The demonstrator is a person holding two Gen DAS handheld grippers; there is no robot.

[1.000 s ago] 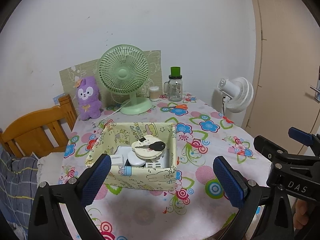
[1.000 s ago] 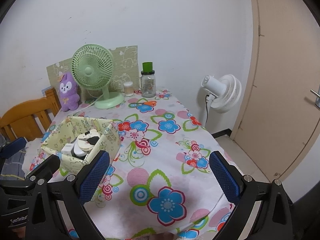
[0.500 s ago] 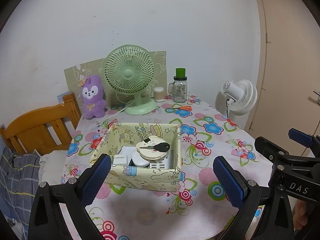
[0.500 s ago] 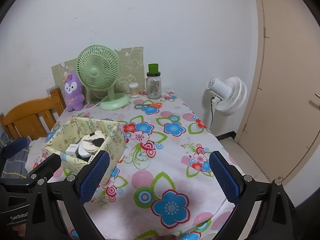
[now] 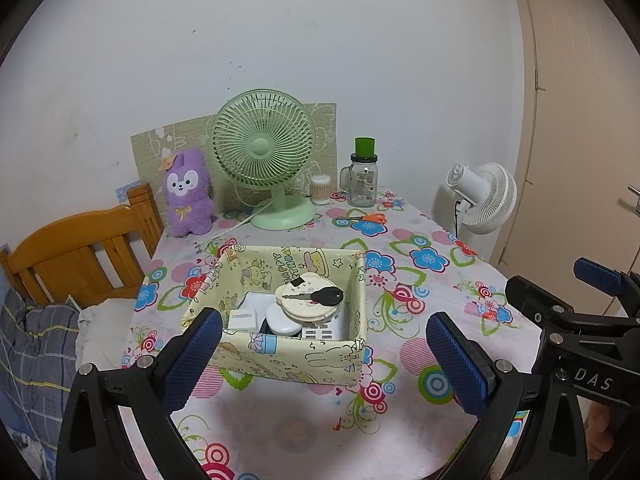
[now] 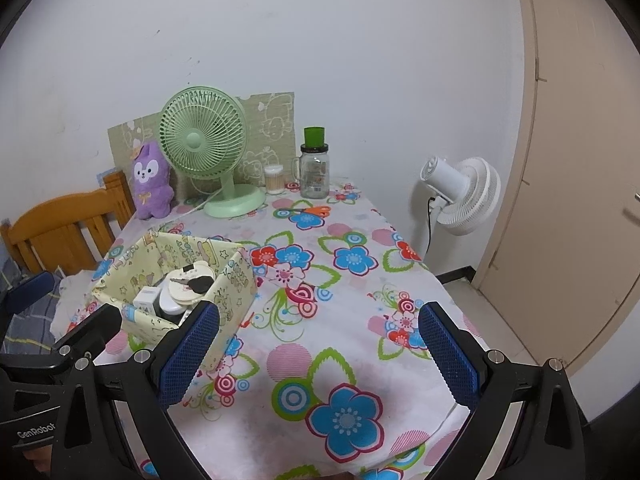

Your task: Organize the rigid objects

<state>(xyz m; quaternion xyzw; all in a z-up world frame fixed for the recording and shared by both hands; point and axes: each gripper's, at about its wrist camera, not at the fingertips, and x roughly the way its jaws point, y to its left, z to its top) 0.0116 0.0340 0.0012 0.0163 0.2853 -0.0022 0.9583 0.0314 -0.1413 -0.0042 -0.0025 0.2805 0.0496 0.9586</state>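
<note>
— Where are your grippers?

— My left gripper (image 5: 326, 354) is spread wide with nothing between its blue pads, held above the near part of the table (image 5: 420, 412), in front of the yellow box (image 5: 288, 364). My right gripper (image 6: 318, 354) is just as wide and empty, over the flowered cloth to the right of the box.

— And the rigid things?

— In the box: a black-headed key (image 5: 320, 297) lies on a round cream case (image 5: 310, 304), with white pieces (image 5: 280, 322) packed below them.

— Room to move?

— The cloth between the box and the table's right edge is bare. At the back stand a green fan (image 5: 264, 160), a purple plush (image 5: 188, 194), a jar (image 5: 363, 178) and orange scissors (image 5: 370, 219). A wooden chair (image 5: 76, 248) sits off the left edge.

— Changed from a second ago?

— Both grippers have pulled back and up a little; the box contents lie as before.
</note>
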